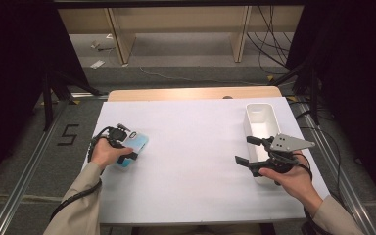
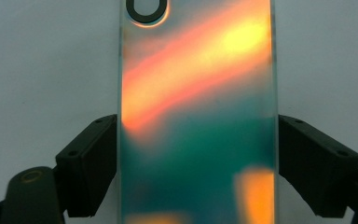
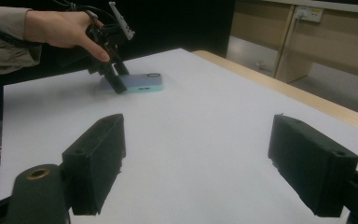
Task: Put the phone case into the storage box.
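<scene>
Nearest, at the table's right: right gripper [image 1: 251,149], jaws spread wide over bare white tabletop [image 1: 191,147], holding nothing. At the left edge: left gripper [image 1: 127,157] pinching a flat, glossy, iridescent light-blue phone [image 2: 198,112] by its long sides, lying flat on the white surface. Farther right, just beyond the right gripper: an oblong white plastic bin [image 1: 260,122], well apart from the phone.

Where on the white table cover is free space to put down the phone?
The widest bare patch lies in the middle, between the phone in the left gripper and the white bin. The near edge is bare too. The right side is crowded by the bin and the right gripper.
</scene>
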